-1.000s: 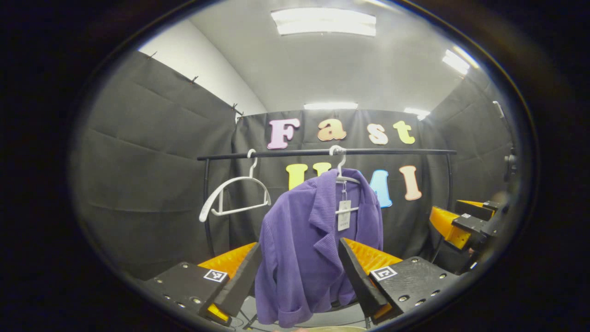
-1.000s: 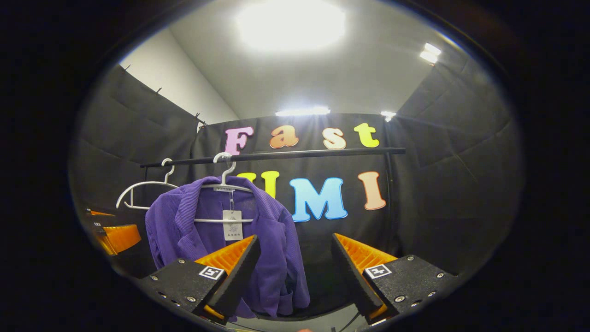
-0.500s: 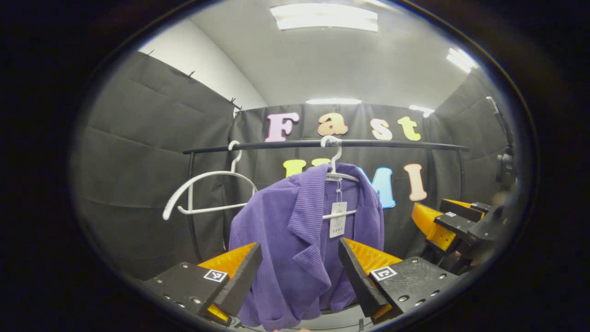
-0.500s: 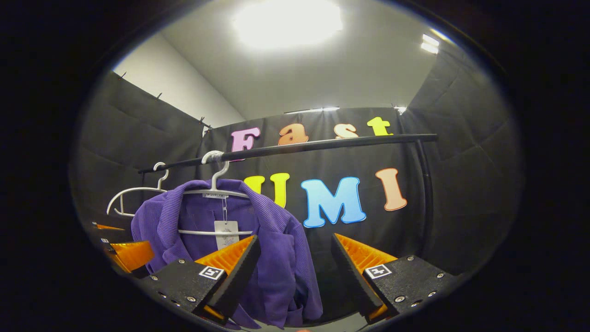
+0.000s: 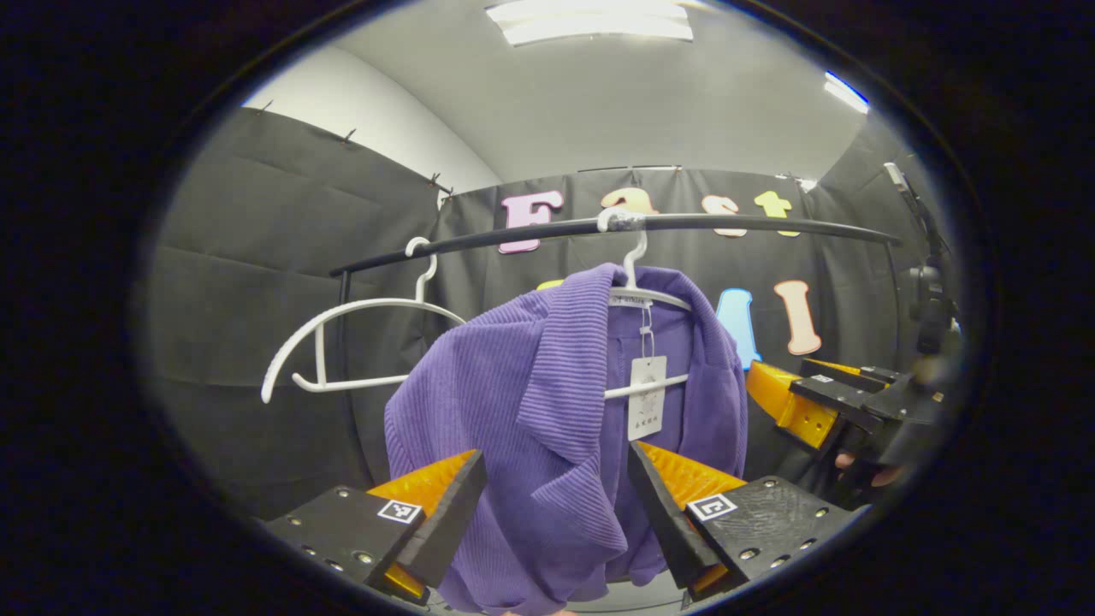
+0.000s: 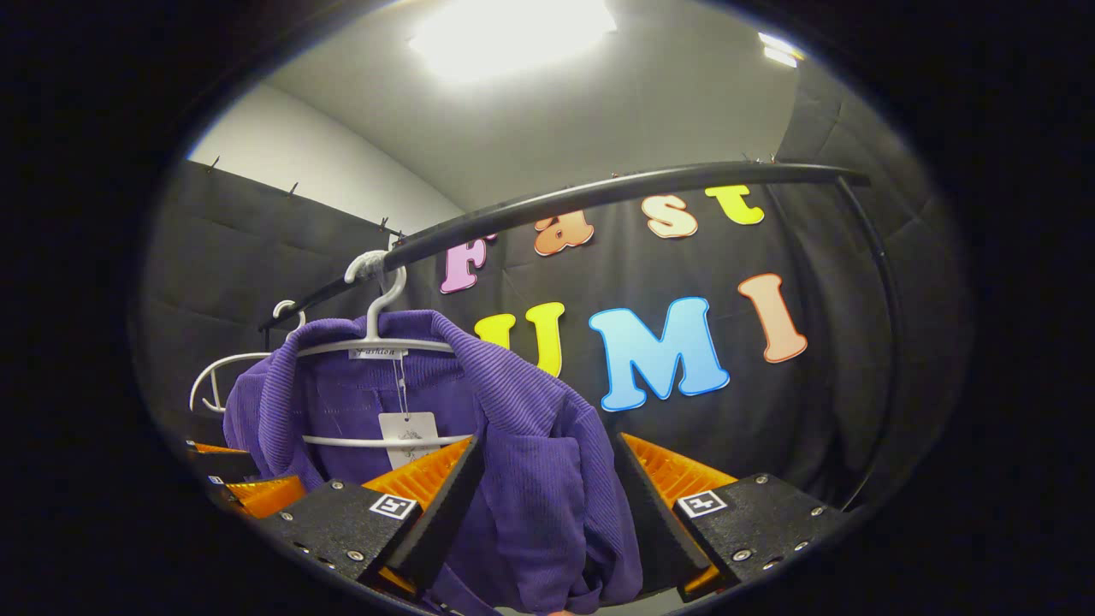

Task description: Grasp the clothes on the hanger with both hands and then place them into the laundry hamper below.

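A purple ribbed jacket (image 5: 547,411) hangs on a white hanger (image 5: 637,295) from the black rail (image 5: 727,224), with a paper tag (image 5: 646,409) at its neck. My left gripper (image 5: 556,505) is open, and the jacket's left front panel hangs between its fingers. In the right gripper view the same jacket (image 6: 513,445) hangs on its hanger (image 6: 376,338); my right gripper (image 6: 543,500) is open with the jacket's right shoulder and sleeve between its fingers. The right gripper (image 5: 825,402) also shows at the right of the left gripper view, just right of the jacket.
A bare white hanger (image 5: 342,342) hangs on the rail to the left of the jacket, seen also as the bare hanger (image 6: 231,381) in the right gripper view. The rail's upright (image 6: 881,282) stands at the right. Black cloth walls close in the booth.
Both grippers have moved closer to the jacket and upward; it now looms larger and lies between each pair of fingers. Both stay open.
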Available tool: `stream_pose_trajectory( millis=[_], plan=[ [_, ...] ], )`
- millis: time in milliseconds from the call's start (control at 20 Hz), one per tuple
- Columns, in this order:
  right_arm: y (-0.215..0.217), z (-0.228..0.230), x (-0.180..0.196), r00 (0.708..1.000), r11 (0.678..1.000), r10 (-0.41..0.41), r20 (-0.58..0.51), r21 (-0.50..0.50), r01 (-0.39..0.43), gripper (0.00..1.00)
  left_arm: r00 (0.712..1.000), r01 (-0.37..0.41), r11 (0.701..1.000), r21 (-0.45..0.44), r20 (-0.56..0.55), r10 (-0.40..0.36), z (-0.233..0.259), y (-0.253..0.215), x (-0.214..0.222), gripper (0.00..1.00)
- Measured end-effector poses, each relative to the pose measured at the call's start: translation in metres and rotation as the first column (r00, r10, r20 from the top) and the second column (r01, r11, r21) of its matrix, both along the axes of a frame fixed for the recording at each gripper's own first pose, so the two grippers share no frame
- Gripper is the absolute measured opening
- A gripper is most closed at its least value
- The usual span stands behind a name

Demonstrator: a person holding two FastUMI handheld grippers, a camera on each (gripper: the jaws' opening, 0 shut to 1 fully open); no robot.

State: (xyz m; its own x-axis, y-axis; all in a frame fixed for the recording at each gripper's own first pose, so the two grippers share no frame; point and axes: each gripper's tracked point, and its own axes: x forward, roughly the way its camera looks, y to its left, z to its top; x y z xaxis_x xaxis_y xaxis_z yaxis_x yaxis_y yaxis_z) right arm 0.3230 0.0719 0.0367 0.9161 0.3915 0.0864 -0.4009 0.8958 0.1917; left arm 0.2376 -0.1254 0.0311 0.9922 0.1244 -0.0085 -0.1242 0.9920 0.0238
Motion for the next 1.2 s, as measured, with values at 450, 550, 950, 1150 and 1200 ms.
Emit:
stream_pose_trajectory(
  millis=[450,550,950,1150,1200],
  plan=[
    [0.037,-0.037,0.039,0.988,0.991,0.132,-0.086,0.05,-0.128,0.94,0.996,-0.085,0.996,0.018,0.004,0.085,-0.014,0.005,0.032,1.0],
    [0.042,-0.046,0.043,0.985,0.99,0.142,-0.096,0.024,-0.141,0.93,0.995,-0.103,0.994,0.03,0.005,0.103,-0.015,0.008,0.035,1.0],
    [0.055,-0.06,0.052,0.987,0.989,0.137,-0.085,-0.036,-0.14,0.82,0.986,-0.164,0.986,0.014,0.009,0.164,-0.022,0.02,0.039,0.88],
    [0.054,-0.049,0.053,0.989,0.989,0.143,-0.031,-0.027,-0.144,0.3,0.99,-0.135,0.991,-0.003,-0.031,0.134,-0.032,0.017,0.042,0.64],
    [0.048,-0.045,0.054,0.992,0.992,0.128,-0.005,-0.022,-0.128,0.09,0.992,-0.122,0.992,-0.013,-0.037,0.121,-0.035,0.016,0.045,0.53]
  ],
)
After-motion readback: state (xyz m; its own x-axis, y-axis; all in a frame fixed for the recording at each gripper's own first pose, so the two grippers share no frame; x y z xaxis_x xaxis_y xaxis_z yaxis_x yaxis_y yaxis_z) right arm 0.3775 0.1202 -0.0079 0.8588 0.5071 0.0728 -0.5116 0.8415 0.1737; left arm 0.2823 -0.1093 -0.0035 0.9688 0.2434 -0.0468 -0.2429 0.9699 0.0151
